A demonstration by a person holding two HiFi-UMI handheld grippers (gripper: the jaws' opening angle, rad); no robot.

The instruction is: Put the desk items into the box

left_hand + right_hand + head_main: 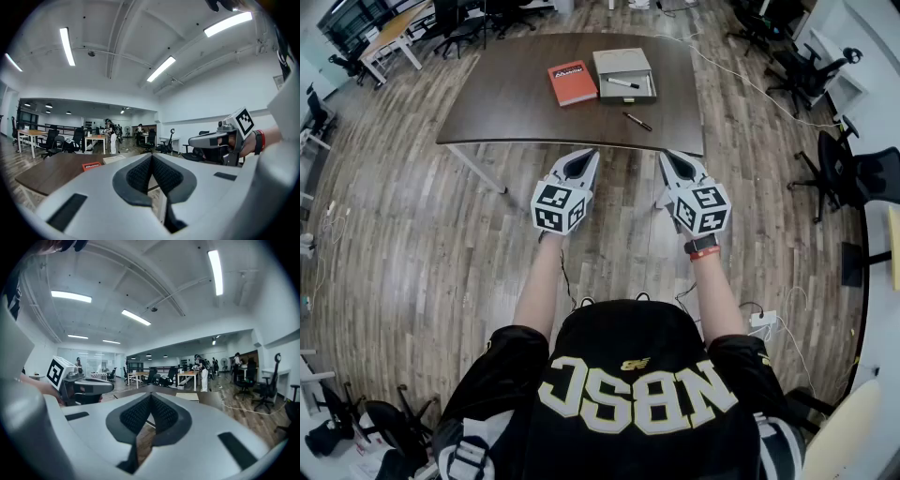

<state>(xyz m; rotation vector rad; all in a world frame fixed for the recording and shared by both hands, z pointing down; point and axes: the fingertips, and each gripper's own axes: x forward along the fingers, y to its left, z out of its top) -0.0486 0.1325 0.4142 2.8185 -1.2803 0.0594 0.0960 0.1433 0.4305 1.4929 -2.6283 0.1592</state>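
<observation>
On the dark brown table (pixel 516 103) lie a red book (pixel 572 82), an open grey box (pixel 624 74) with a pen (pixel 623 83) inside, and a black pen (pixel 637 121) on the tabletop in front of the box. My left gripper (pixel 584 155) and right gripper (pixel 668 157) hover side by side just short of the table's near edge, both shut and empty. The left gripper view shows the red book (pixel 91 165) and the right gripper (pixel 220 140). The right gripper view shows the box (pixel 187 396) and the left gripper (pixel 82 386).
Office chairs (pixel 848 173) stand to the right on the wooden floor, with a cable (pixel 741 75) trailing from the table. More desks and chairs (pixel 403 33) fill the far left. People stand at distant desks (pixel 111 136).
</observation>
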